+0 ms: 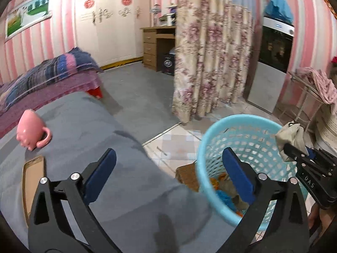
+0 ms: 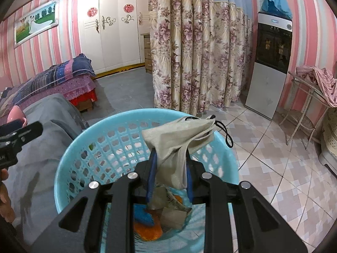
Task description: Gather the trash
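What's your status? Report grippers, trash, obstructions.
Left gripper open, empty. Right gripper shut on beige drawstring pouch, over blue basket. Nothing blocking.

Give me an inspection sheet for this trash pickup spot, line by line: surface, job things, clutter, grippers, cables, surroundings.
Surface: grey cloth-covered table, beside a tiled floor.
Job's things: round light-blue plastic lattice basket on the floor, already holding orange, blue and beige scraps; beige cloth drawstring pouch held above its opening.
Clutter: pink ceramic mug lying tipped on the table; flat brown-edged item near it, kind unclear.
Grippers: left gripper wide open, nothing between its fingers; right gripper shut on the pouch.
Cables: nothing seen; only the pouch's black drawstring.
Surroundings: floral curtain, white wardrobe, bed with patterned bedding, water dispenser.
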### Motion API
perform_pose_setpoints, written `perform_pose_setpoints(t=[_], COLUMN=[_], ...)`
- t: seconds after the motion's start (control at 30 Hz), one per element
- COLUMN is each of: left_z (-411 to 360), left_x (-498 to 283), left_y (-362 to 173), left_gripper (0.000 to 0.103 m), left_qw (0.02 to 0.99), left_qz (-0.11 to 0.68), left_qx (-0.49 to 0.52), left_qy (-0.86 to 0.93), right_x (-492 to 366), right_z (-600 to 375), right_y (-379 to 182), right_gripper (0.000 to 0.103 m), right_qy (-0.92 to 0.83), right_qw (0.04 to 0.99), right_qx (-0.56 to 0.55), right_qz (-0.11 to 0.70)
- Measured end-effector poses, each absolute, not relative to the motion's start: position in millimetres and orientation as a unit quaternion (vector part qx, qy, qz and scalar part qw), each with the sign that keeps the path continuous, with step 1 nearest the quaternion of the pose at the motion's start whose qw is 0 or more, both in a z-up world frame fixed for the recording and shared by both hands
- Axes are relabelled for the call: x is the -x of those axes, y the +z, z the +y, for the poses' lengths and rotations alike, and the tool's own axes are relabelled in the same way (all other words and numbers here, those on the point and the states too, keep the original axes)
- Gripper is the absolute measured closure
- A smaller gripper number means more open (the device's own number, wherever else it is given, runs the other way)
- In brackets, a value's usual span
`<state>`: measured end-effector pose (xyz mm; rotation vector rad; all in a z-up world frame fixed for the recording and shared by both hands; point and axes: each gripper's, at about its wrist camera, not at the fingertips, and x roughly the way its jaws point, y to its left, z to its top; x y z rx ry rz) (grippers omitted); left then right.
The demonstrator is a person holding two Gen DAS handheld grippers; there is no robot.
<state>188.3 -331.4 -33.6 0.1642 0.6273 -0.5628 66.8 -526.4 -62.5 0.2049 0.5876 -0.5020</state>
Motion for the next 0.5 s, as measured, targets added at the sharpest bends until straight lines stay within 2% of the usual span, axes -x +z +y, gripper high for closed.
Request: perform_pose_setpoints(t=[0.17,0.23,0.27,0.3,0.37,0.5], left_z=[-314.8,-308.4,-306.3,-302.7,-298.7,-293.4], left_x=[-194.7,-195.8,-195.7,-196.9,-198.3,-200.0], left_y=[-30.6,-26.8,-25.1,-23.3,-21.1,-18.0], left_gripper=[0.006,0.006,0.006,0.006,0.006,0.006], left_qw=[0.915,0.918,0.919,0.919,0.921,0.921], left_qz=[0.3,0.294,0.294,0.294,0.294,0.294], left_qx=[-0.08,-0.078,-0.075,-0.07,-0.067,-0.066], left_qy=[-0.258,-0.254,-0.253,-0.252,-0.248,-0.246], right_x=[-82.1,-87.4,-87.4,-87.0,-86.4,-85.1], right_z=[-518.1,-514.2,-512.9,-509.7,-506.6,-507.4], right_y=[-66.5,-66.9,-65.4,-63.1,-60.1,-56.0], right_gripper=[0.076,0.067,0.059,0.042,0.027,0.023], right_qy=[-0.254,-0.261,-0.265,-0.272,-0.276,-0.279], right_qw=[0.919,0.917,0.917,0.917,0.917,0.914], right_qx=[-0.101,-0.093,-0.089,-0.079,-0.074,-0.082], right_qz=[0.286,0.288,0.286,0.28,0.277,0.285])
